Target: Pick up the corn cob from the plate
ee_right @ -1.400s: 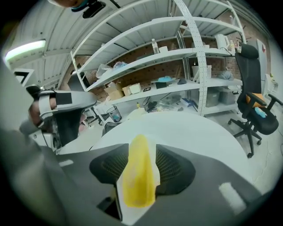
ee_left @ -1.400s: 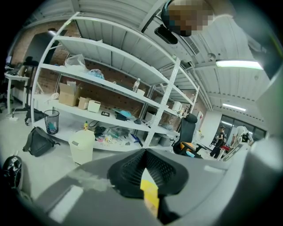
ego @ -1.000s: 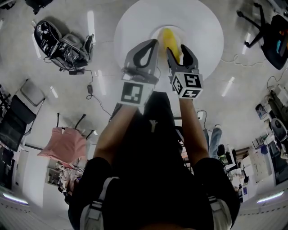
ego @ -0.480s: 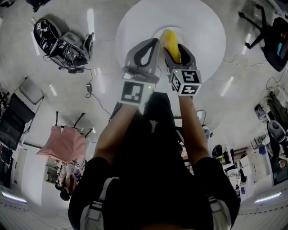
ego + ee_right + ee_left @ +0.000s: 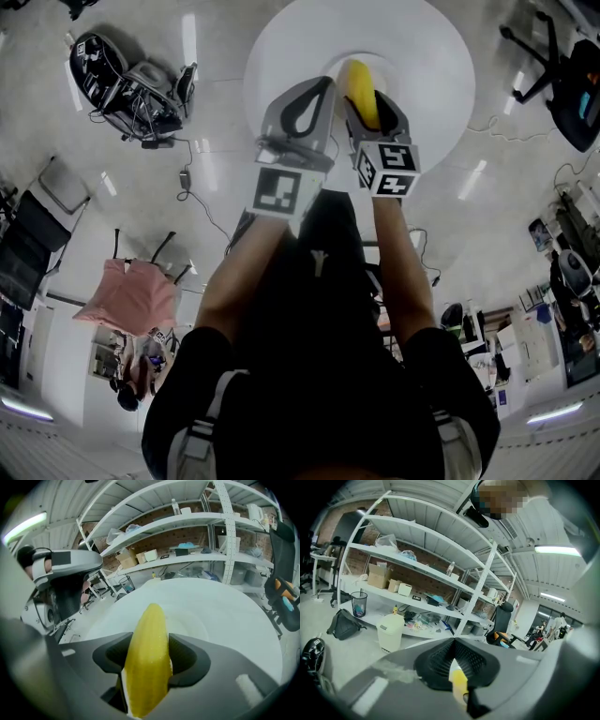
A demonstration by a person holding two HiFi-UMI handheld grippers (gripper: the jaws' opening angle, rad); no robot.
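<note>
1. Yellow corn cob [image 5: 359,84] is lying on the near side of the round white table [image 5: 431,56] in the head view, pointing away from the person. The right tongs [image 5: 369,101] are straddling its near half from above. The left tongs [image 5: 324,84] are hovering just beside it on the left, tips pinched together and holding nothing
2. Left gripper view is looking mostly out across the room at a white shelf rack [image 5: 440,573]. The two pads are meeting in a closed V, and only a sliver of yellow is showing low in the slit, too small to name
3. Right gripper view is showing the corn cob lengthwise between the pads, resting on a shallow white plate [image 5: 194,620]. The right tongs are closing round it, standing wide, with the pads right beside its flanks and not visibly squeezing
4. Judging the risk: the corn cob is round, smooth and tapering, so a squeeze landing off its widest line could be rolling it sideways or squirting it forward off the plate. Gripping so near one end may be letting the far end sag on the lift, and the left tongs, being so close, could be nudging it
</note>
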